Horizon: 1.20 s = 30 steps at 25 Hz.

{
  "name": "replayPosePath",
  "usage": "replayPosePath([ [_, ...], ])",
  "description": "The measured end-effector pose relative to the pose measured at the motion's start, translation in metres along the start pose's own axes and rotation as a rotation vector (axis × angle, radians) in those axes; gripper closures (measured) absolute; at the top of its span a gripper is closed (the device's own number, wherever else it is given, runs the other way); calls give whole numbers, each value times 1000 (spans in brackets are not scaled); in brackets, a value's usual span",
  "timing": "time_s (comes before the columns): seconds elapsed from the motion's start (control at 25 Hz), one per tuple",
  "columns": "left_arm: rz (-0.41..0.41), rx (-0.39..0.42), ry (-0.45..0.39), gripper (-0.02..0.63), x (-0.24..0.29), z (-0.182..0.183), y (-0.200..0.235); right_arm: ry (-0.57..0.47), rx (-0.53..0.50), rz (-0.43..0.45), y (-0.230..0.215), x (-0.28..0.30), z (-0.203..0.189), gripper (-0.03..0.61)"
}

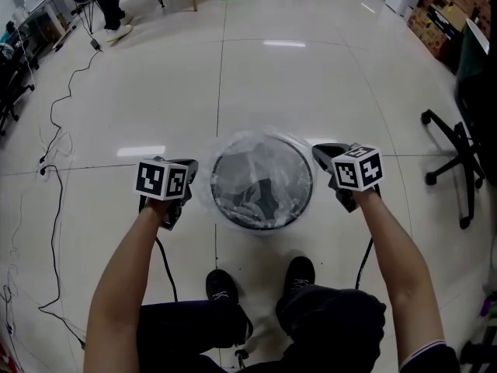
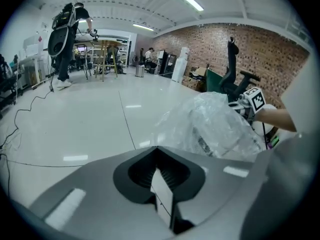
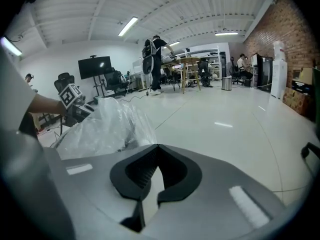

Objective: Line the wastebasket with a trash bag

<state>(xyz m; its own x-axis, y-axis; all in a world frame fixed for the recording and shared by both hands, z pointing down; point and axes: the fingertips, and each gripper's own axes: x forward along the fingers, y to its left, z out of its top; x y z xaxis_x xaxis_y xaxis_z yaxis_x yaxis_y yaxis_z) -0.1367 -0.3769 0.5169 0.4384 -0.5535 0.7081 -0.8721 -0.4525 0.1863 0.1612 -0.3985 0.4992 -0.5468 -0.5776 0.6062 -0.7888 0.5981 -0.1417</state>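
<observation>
1. The round dark wastebasket (image 1: pixel 265 225) stands on the pale tiled floor (image 1: pixel 311 84), with a thin clear plastic trash bag (image 1: pixel 260 142) draped loosely over its rim.
2. The left gripper (image 1: pixel 186 174) and right gripper (image 1: pixel 324 156) flank it, both clenched on nothing.
3. The film looks light, limp and slippery, so the bunched edge at the rim seems the best place to pinch.

Left tool (image 2: pixel 156 148) with jaws together, clear trash bag (image 2: pixel 215 126) bunched just beyond at right, glossy white floor (image 2: pixel 75 119)
</observation>
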Motion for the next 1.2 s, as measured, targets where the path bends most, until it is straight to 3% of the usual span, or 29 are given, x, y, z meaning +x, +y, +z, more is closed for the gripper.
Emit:
replayPosePath([
  [0.24, 7, 14, 35, 601, 26, -11, 8, 55, -35, -51, -16, 23, -12, 577],
  [0.48, -1, 2, 88, 601, 56, -35, 13, 123, -44, -33, -24, 44, -44, 577],
  [1.2, -11, -37, 218, 601, 97, -107, 20, 208, 44, -11, -38, 75, -115, 577],
])
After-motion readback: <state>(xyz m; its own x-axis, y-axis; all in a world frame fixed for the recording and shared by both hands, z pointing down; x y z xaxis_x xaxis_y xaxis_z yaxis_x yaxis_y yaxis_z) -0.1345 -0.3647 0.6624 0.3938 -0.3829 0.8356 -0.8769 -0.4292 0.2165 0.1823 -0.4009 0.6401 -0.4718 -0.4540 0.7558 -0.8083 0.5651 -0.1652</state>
